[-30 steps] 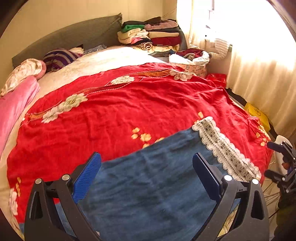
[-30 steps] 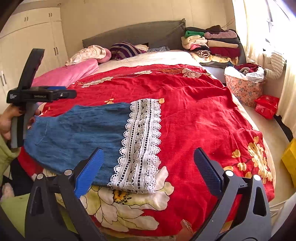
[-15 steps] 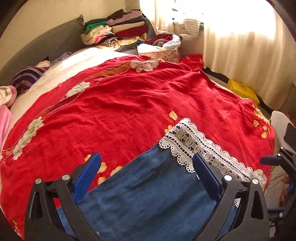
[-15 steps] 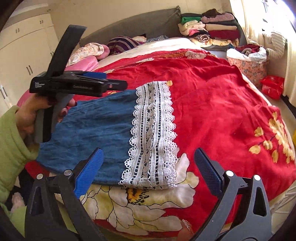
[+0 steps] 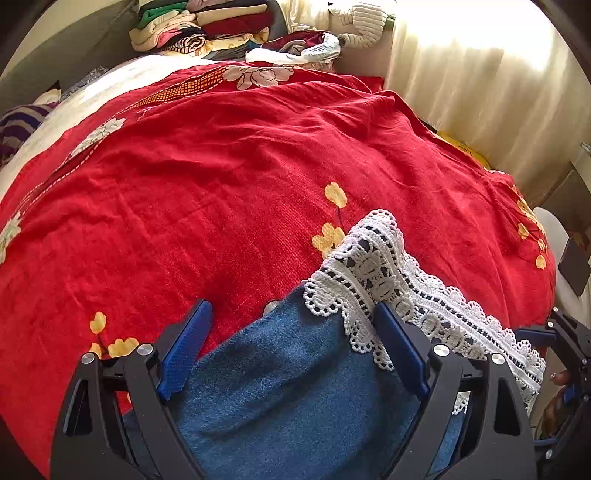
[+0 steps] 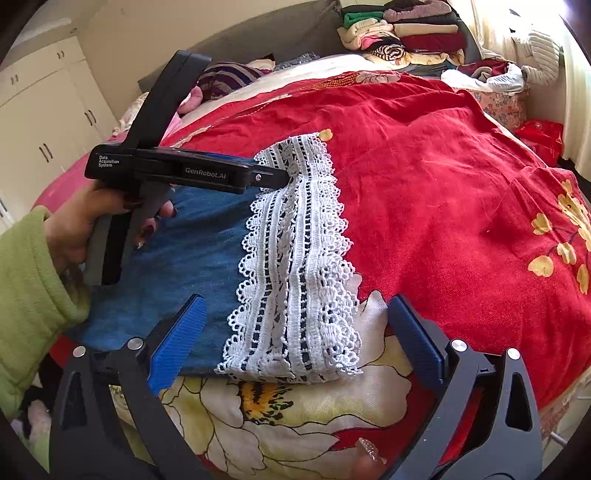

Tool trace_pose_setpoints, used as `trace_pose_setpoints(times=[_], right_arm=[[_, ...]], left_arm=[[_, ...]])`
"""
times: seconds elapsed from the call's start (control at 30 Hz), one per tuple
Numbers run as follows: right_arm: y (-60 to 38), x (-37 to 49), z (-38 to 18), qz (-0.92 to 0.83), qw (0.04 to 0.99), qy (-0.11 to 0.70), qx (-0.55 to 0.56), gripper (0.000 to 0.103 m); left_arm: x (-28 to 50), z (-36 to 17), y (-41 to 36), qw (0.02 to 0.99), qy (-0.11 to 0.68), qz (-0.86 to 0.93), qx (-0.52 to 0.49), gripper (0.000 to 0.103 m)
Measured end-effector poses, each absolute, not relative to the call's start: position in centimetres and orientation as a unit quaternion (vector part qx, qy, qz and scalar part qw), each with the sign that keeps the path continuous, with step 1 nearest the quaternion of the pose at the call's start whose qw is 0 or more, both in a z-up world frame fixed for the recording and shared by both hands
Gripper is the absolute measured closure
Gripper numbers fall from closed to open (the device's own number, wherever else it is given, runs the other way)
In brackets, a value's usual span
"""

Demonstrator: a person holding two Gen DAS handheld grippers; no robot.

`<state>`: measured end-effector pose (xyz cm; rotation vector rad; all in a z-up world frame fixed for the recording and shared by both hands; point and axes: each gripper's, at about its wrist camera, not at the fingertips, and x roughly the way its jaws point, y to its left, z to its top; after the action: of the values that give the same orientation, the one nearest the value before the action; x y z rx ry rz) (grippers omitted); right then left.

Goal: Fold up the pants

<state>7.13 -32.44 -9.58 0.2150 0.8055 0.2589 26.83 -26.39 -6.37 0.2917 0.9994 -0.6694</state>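
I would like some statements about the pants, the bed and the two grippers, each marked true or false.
1. The pants are blue denim with a white lace hem. True.
2. The pants lie on a green bedspread. False: the bedspread is red with flowers.
3. The right gripper is shut on the lace. False: its jaws are wide open, the lace hem between them.
4. The left gripper is open over the denim. True.
5. A stack of folded clothes sits at the far end of the bed. True.
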Motion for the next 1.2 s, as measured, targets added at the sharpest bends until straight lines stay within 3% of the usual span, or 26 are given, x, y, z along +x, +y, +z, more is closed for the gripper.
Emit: trace_pose_setpoints(times=[0.07, 0.13, 0.23, 0.27, 0.33, 0.43, 0.47, 0.53, 0.63, 0.9, 1.2], right_arm=[[-32.4, 7.0, -9.7, 0.126, 0.907, 0.390, 0.100, 0.010], [-32.4, 6.9, -9.7, 0.127, 0.907, 0.388, 0.103, 0.010], [-32.4, 6.9, -9.8, 0.128, 0.906, 0.388, 0.109, 0.014], [-32.4, 6.8, -9.8, 0.132, 0.905, 0.388, 0.111, 0.019], [-32.1, 6.9, -9.7, 0.151, 0.903, 0.386, 0.110, 0.046], [-32.0, 6.9, -10.2, 0.166, 0.902, 0.384, 0.107, 0.056], [-32.1, 7.0, -10.3, 0.170, 0.901, 0.383, 0.112, 0.058], [-32.2, 7.1, -10.3, 0.186, 0.897, 0.381, 0.122, 0.072], [-31.8, 7.0, -10.1, 0.197, 0.899, 0.375, 0.111, 0.079], [-29.6, 5.4, -6.7, 0.238, 0.908, 0.331, 0.091, 0.081], [-21.1, 4.6, -1.3, 0.322, 0.901, 0.290, 0.022, 0.081]], left_arm=[[26.5, -6.2, -26.3, 0.816, 0.463, -0.318, 0.134, 0.025], [26.0, -5.7, -26.5, 0.819, 0.454, -0.323, 0.140, 0.043], [25.4, -5.5, -27.1, 0.818, 0.453, -0.322, 0.149, 0.051], [25.4, -5.6, -27.1, 0.817, 0.455, -0.321, 0.147, 0.052], [25.4, -5.7, -27.1, 0.813, 0.460, -0.328, 0.138, 0.065], [24.6, -5.5, -27.3, 0.812, 0.458, -0.331, 0.148, 0.080], [24.4, -5.5, -27.3, 0.812, 0.459, -0.329, 0.149, 0.082], [24.1, -5.4, -27.2, 0.817, 0.455, -0.321, 0.149, 0.084], [23.8, -5.2, -26.8, 0.823, 0.449, -0.319, 0.136, 0.086], [22.8, -2.2, -23.1, 0.839, 0.406, -0.360, 0.045, 0.088], [20.9, 1.3, -13.0, 0.862, 0.361, -0.353, -0.052, 0.088]])
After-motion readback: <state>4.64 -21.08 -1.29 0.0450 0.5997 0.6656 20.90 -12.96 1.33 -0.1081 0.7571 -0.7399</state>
